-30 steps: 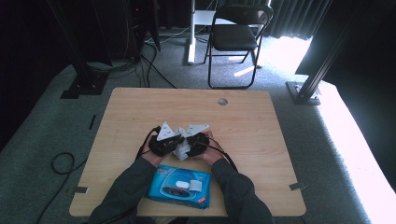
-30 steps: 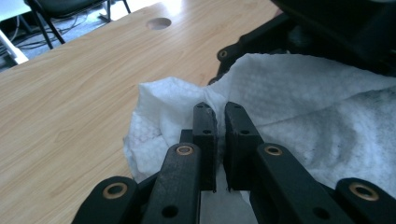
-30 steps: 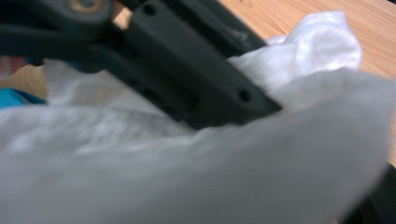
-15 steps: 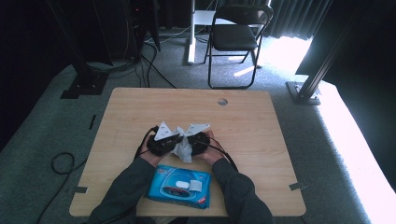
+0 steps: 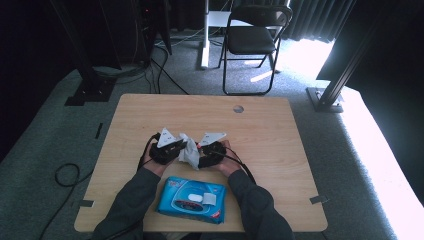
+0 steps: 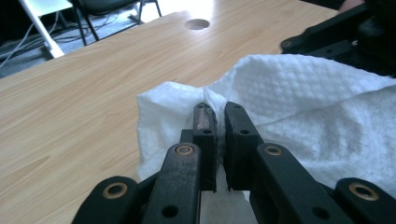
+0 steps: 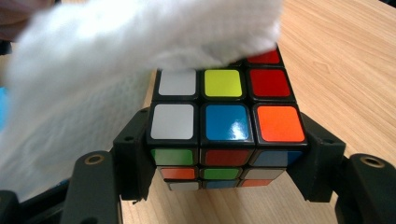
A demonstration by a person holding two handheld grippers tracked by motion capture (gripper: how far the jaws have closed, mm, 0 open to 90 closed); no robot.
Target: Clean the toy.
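In the right gripper view a Rubik's cube (image 7: 226, 121) sits clamped between the black jaws of my right gripper (image 7: 229, 140), just above the table. A white wet wipe (image 7: 116, 46) drapes over the cube's far top edge and left side. My left gripper (image 6: 220, 109) is shut on a fold of that wipe (image 6: 299, 93). From the high view both grippers, left (image 5: 176, 150) and right (image 5: 204, 154), face each other near the table's middle, with the wipe (image 5: 189, 151) bunched between them.
A blue packet of wipes (image 5: 192, 199) lies by the table's near edge between the forearms. The wooden table (image 5: 260, 130) has a cable hole (image 5: 238, 108) at the back. A folding chair (image 5: 252, 40) stands beyond it.
My left gripper has drifted slightly to the left with the wipe still pinched. The right gripper and cube have stayed in place.
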